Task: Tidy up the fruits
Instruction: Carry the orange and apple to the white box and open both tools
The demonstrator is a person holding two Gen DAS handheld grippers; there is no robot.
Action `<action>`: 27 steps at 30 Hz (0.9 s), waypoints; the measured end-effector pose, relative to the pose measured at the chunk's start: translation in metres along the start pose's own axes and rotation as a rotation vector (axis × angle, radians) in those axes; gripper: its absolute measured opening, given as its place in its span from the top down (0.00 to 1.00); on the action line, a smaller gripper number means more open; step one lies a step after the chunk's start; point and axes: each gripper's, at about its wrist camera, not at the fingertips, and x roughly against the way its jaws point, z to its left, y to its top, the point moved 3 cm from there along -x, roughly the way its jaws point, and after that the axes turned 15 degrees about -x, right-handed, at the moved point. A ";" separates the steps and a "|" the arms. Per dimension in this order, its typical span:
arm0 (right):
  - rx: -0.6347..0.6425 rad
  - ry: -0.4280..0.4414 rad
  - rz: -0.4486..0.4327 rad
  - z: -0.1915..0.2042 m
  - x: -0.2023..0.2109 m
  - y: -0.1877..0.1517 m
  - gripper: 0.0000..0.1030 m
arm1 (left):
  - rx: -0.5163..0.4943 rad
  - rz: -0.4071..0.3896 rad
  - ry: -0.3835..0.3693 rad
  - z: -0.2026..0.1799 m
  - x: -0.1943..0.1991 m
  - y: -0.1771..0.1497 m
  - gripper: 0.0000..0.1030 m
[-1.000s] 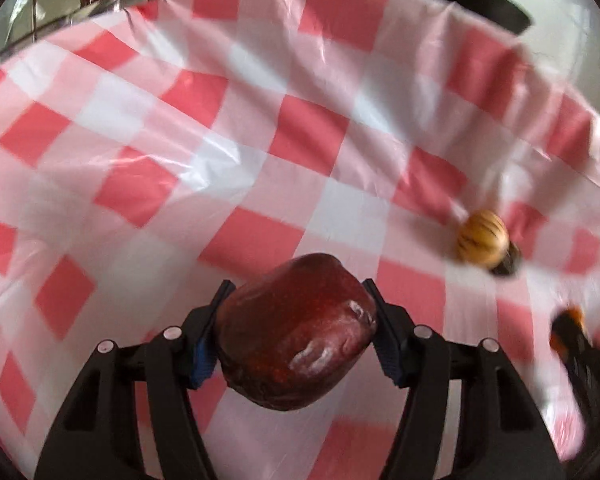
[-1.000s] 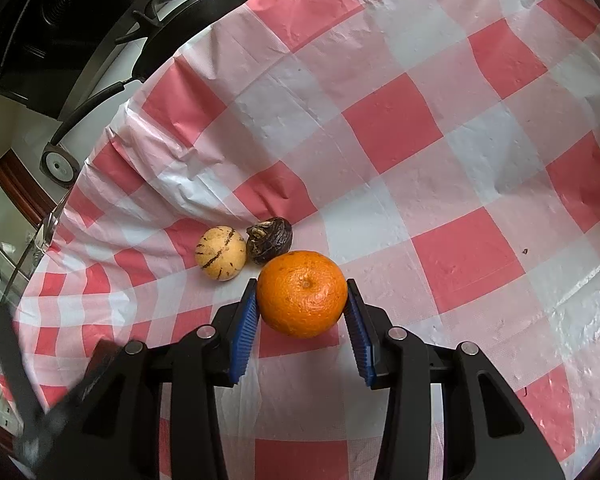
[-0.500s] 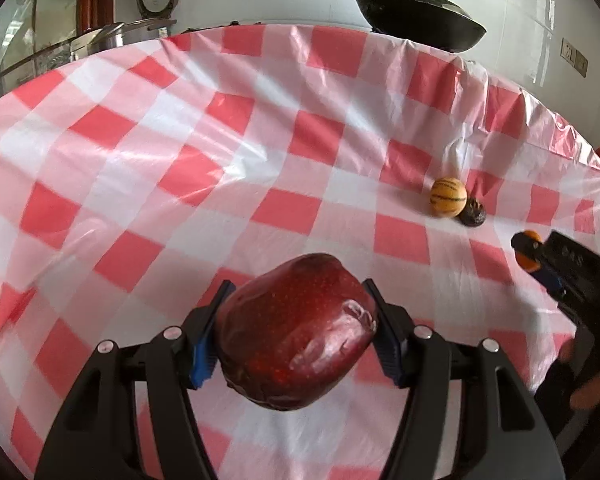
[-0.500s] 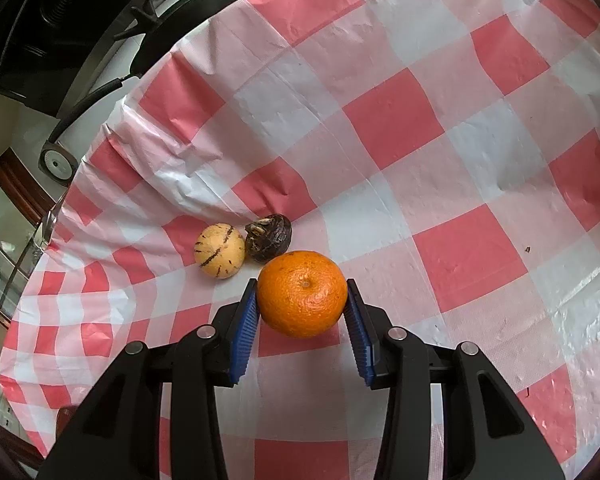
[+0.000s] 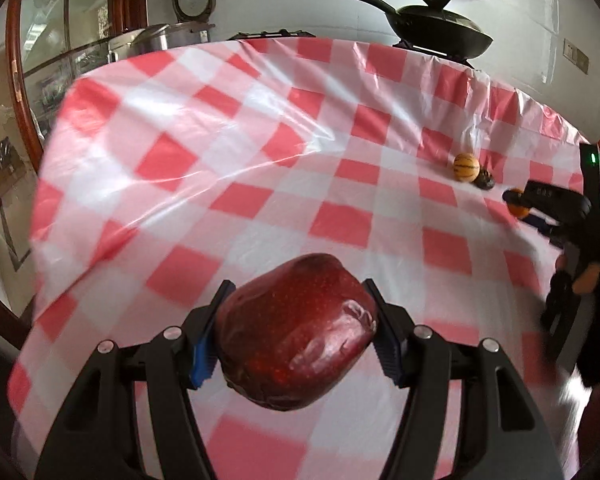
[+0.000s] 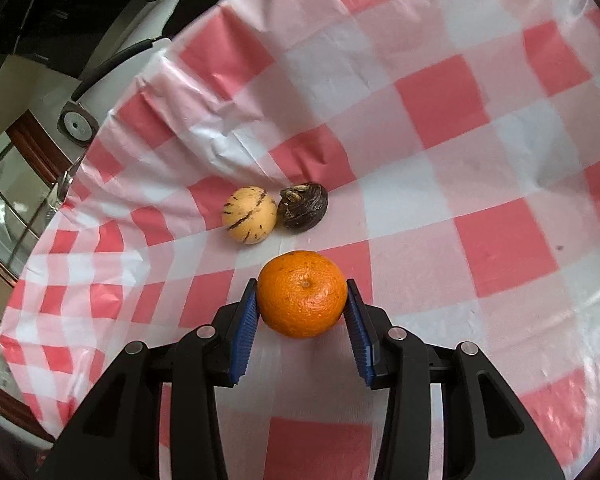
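Red apple [image 5: 296, 332] clamped crosswise, left gripper [image 5: 296, 336].

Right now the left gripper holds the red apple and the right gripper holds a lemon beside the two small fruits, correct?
Not quite. The right gripper holds an orange, not a lemon; the right wrist view shows it. The left gripper does hold the red apple, and the two small fruits lie just beyond the orange.

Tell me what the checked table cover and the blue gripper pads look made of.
Table cover: likely thin plastic sheet, glossy; it creases sharply and catches glare. Pads on the right gripper's fingers: probably rubber or soft plastic, matte, with fine ribs.
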 end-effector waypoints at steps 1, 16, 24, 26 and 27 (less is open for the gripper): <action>-0.016 0.006 0.010 0.002 0.005 -0.007 0.59 | -0.006 0.000 0.007 0.004 0.005 -0.006 0.38; 0.318 0.289 0.227 0.141 0.088 -0.211 0.59 | 0.080 0.046 0.089 0.090 0.055 -0.100 0.38; 0.561 0.372 0.330 0.196 0.132 -0.336 0.59 | 0.148 0.030 0.157 0.142 0.101 -0.156 0.38; 0.641 0.393 0.353 0.207 0.145 -0.370 0.59 | 0.167 0.032 0.179 0.157 0.115 -0.177 0.38; 0.688 0.405 0.364 0.213 0.153 -0.390 0.59 | 0.175 0.034 0.186 0.162 0.120 -0.184 0.38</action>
